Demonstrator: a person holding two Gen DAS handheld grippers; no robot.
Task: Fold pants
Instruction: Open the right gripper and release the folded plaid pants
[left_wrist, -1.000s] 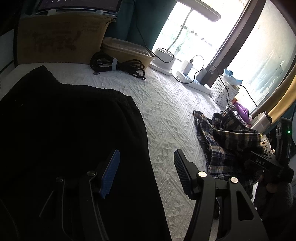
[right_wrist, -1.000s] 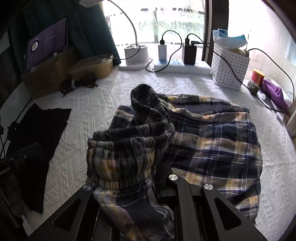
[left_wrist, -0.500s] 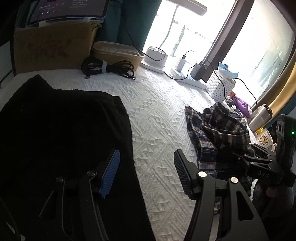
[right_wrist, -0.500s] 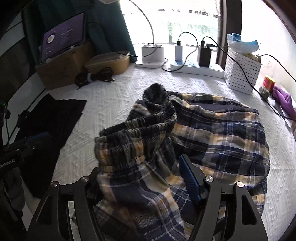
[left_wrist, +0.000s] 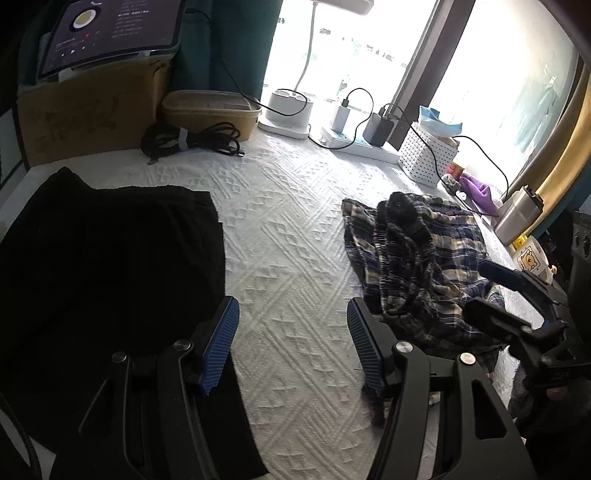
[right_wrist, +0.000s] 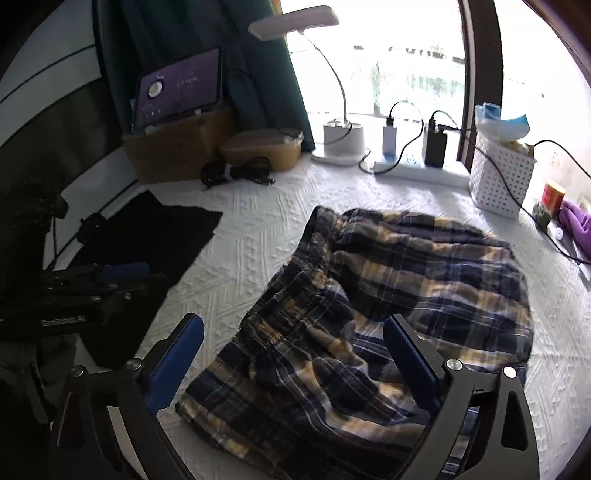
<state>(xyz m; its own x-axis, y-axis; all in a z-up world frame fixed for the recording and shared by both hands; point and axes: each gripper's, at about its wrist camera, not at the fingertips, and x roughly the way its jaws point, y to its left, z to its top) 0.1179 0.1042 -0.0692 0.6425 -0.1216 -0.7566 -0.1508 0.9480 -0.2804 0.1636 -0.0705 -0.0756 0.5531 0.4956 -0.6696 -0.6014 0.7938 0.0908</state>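
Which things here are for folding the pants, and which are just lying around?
For the job:
- plaid pants, lying loose on the white cover
- black garment
- left gripper, open
- right gripper, just opened, above the pants

Just lying about:
- desk lamp
- white basket
- cable bundle
- tablet

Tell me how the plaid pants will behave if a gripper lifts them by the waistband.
The plaid pants lie crumpled in soft folds, so they will probably hang limp and drape rather than hold shape. The gathered waistband looks elastic and may stretch. On the textured white cover they would likely drag, not slide.
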